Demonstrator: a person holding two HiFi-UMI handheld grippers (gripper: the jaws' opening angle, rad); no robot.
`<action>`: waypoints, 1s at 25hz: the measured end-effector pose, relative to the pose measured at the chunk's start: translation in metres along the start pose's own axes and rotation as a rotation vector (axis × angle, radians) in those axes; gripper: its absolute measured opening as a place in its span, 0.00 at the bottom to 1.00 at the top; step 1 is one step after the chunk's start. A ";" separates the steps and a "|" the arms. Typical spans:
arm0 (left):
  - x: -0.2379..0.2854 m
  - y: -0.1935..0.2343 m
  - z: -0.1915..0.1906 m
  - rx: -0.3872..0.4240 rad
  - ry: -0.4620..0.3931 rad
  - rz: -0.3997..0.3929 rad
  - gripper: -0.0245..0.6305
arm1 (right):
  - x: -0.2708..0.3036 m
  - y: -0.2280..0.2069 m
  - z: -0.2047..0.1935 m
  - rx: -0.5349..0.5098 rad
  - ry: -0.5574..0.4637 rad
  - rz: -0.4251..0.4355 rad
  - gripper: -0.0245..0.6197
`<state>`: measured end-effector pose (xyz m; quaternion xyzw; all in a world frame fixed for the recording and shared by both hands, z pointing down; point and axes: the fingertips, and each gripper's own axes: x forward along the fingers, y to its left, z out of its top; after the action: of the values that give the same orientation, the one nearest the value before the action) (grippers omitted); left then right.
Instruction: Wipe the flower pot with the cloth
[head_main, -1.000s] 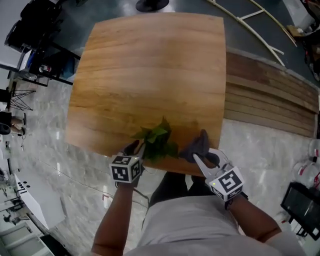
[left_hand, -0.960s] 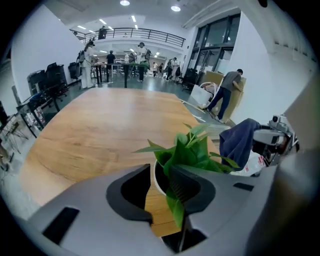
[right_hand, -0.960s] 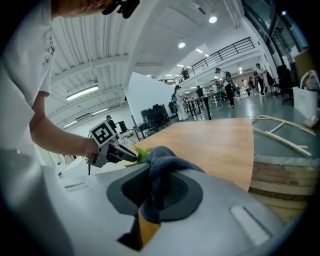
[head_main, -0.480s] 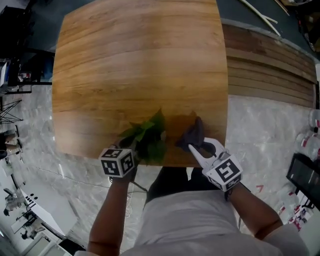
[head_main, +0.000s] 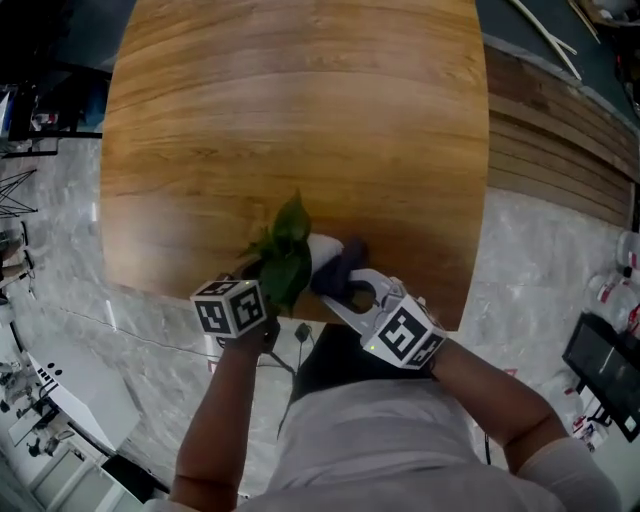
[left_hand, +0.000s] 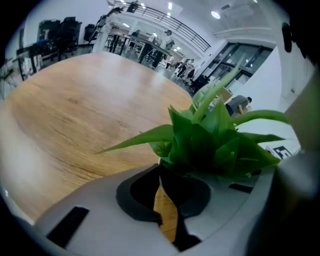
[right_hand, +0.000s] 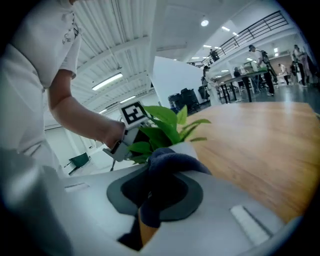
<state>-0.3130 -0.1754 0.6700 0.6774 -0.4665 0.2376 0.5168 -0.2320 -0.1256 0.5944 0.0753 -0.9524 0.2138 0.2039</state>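
A small white flower pot (head_main: 322, 247) with a green leafy plant (head_main: 285, 255) stands near the front edge of the wooden table (head_main: 300, 120). My left gripper (head_main: 258, 276) reaches in under the leaves from the left. In the left gripper view its jaws (left_hand: 172, 186) pinch the pot's dark rim (left_hand: 184, 181) and are just opening, the rim still between them. My right gripper (head_main: 338, 287) is shut on a bunched dark blue cloth (head_main: 335, 272). The cloth (right_hand: 170, 161) lies against the pot's right side (right_hand: 188, 148).
The table's front edge (head_main: 300, 322) runs just under both grippers, with marble floor (head_main: 120, 360) below. Wooden planks (head_main: 560, 150) lie on the floor to the right. A thin cable (head_main: 296, 350) hangs below my left hand.
The right gripper has swung left with the cloth, up against the pot. The left gripper's jaws have closed on the pot under the leaves. The plant's leaves now point more upward in the head view.
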 end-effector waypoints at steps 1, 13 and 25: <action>-0.001 0.004 -0.002 -0.017 0.001 -0.011 0.07 | 0.006 0.012 0.012 -0.027 -0.015 0.036 0.09; 0.007 0.027 -0.016 -0.138 0.006 -0.073 0.08 | 0.023 -0.007 -0.085 -0.075 0.273 -0.071 0.09; 0.012 0.029 -0.020 -0.182 0.022 -0.075 0.08 | 0.078 0.042 -0.055 -0.314 0.303 0.000 0.09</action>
<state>-0.3304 -0.1628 0.7004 0.6420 -0.4546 0.1822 0.5899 -0.2925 -0.0678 0.6570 0.0094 -0.9325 0.0717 0.3537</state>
